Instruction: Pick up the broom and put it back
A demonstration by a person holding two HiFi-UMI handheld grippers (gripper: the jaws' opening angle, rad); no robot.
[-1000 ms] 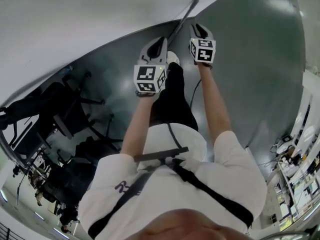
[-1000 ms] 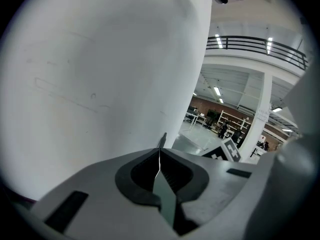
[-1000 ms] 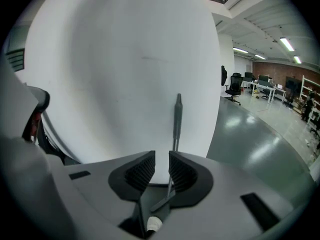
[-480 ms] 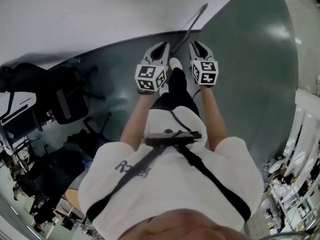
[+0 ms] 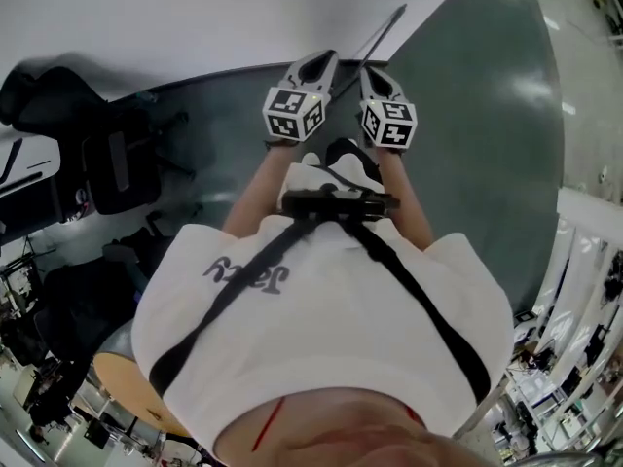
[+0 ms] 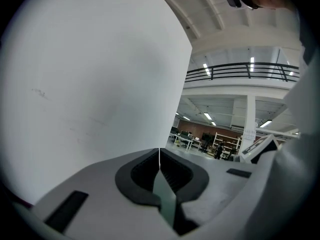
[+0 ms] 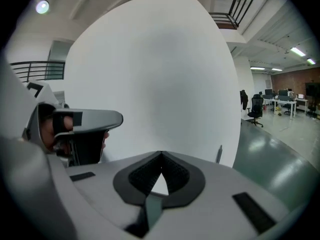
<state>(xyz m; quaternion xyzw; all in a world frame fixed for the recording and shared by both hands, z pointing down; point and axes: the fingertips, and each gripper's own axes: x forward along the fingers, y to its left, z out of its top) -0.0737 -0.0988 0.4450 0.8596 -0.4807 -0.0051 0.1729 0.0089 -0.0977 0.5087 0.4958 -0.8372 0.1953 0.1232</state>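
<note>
This is a big hall with a shiny dark green floor (image 5: 487, 115) and a tall white wall (image 5: 195, 17). Nearest is the person's white shirt (image 5: 321, 309) with black straps, and two bare arms reach out from it.

Each arm holds one gripper, side by side, so there are two. The left gripper (image 6: 159, 160) has its fingers pressed together with nothing between them. The right gripper (image 7: 161, 156) has just snapped closed. Its fingers are pressed together at the tips too, and they hold nothing.

There is one broom (image 5: 375, 44). Only its thin handle shows. It is farther away than the finger tips, between the two grippers and running off to the far right, next to the white wall. No finger touches it. A black chair (image 5: 117, 163) stands far off to the left.
</note>
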